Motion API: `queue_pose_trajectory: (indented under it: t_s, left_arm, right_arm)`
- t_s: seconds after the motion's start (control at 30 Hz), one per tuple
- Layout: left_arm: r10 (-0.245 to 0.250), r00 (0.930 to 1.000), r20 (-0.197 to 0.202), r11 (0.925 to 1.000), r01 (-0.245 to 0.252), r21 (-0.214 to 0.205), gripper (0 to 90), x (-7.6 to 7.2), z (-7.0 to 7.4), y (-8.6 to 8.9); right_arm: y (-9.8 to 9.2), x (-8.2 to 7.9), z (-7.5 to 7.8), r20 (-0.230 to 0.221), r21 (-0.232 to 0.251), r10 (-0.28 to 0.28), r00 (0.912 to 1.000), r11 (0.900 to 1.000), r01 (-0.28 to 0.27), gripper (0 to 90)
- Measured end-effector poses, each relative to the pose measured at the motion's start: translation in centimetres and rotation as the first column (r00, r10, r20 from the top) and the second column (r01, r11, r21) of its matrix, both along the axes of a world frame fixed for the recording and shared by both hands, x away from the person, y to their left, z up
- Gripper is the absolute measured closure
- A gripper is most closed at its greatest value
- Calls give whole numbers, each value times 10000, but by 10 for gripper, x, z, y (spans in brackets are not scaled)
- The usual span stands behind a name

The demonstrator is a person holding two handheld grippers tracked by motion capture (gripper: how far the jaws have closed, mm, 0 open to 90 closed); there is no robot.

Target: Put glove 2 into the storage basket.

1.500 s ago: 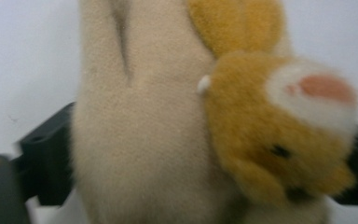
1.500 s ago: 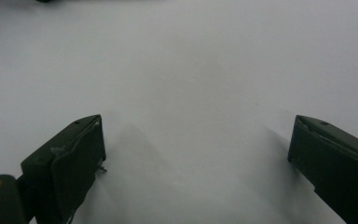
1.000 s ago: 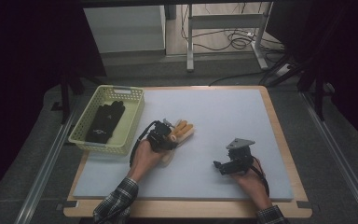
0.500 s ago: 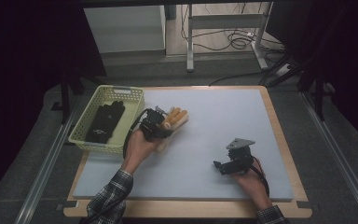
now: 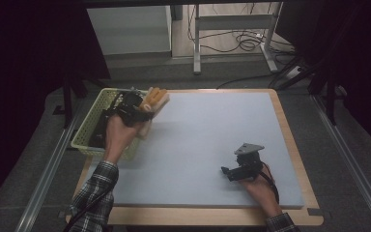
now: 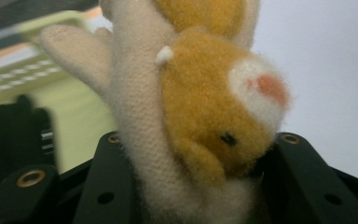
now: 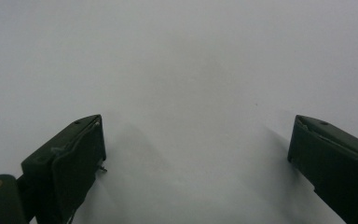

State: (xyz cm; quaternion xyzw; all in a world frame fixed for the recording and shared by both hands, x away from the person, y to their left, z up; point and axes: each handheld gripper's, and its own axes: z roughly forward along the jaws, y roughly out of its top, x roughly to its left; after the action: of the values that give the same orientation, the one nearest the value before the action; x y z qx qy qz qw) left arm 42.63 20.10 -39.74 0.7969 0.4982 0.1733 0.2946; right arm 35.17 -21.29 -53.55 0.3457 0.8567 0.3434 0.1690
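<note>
A: Now, item one?
B: Plush toy [image 5: 153, 100], tan and cream, with a white muzzle and pink nose. Location: pinched between the jaws of the left gripper [image 5: 140, 107], held in the air at the right-hand rim of the basket [image 5: 88, 129], at the mat's far left corner.

A: Confirmed in the left gripper view?
B: Yes. The plush toy [image 6: 200, 116] stands up between the two black jaws, which press in on its cream body from both sides. The basket's pale green wall [image 6: 37, 60] shows blurred behind it.

A: Item two?
B: Basket, pale green, slotted walls, standing off the left edge of the grey mat [image 5: 212, 140]. Holds a dark object [image 5: 98, 133]; what kind I cannot tell.

A: Item three?
B: Right gripper [image 5: 225, 171], resting on the mat near its front right, well apart from the toy, grey three-cornered plate on top. Right gripper view: jaws spread wide, nothing but bare mat [image 7: 191, 70] between them.

A: Support?
B: Wooden table [image 5: 299, 159], edging the mat.
</note>
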Motion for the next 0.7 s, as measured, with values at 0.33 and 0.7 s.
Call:
queue_pose_trajectory:
  t_s: [0.33, 0.7]
  left_arm:
    - [1045, 9945, 117, 9945, -1046, 99, 586, 7, -3, 46]
    - [1450, 9894, 0, 9891, -1449, 243, 584, 17, -23, 69]
  right_arm:
    - [0, 0, 0, 3, -3, 3, 10000, 10000, -3, 37]
    - [0, 0, 0, 2, 1, 6, 10000, 10000, -6, 37]
